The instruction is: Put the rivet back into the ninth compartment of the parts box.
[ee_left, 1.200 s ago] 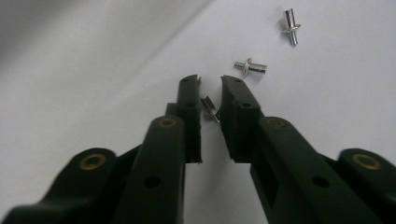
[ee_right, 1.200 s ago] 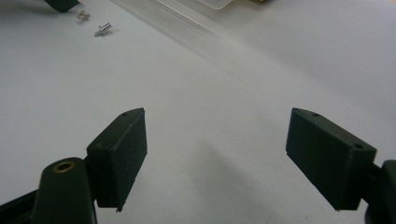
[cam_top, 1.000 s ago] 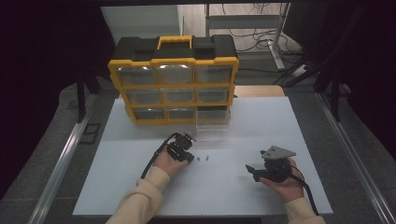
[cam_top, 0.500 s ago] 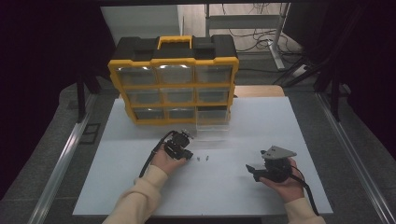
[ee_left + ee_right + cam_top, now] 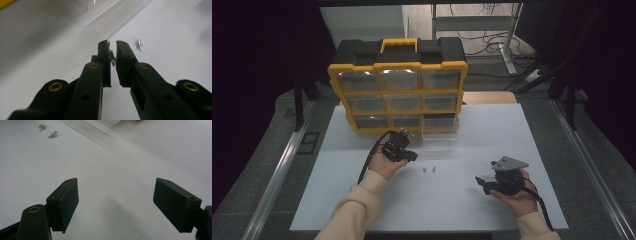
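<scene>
Metal pin point(image 5: 112, 58) pinched in left claw point(image 5: 112, 43), long axis crosswise to jaws

**What the views leave unclear**

Two tiny metal pins point(image 5: 428, 169) on the table are too small in the high view to make out. The left gripper point(image 5: 112, 44) half hides another pin point(image 5: 112, 59). A clear drawer point(image 5: 113, 122) is cut off, blurred.

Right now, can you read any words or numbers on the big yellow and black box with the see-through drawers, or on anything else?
None can be read.
Yellow and black plastic organiser box with clear drawers: no label or brand legible.
White table: bare of print.
Small silver metal pins: too tiny to show any marking.
Black two-jaw grippers, left and right: no lettering visible.
</scene>
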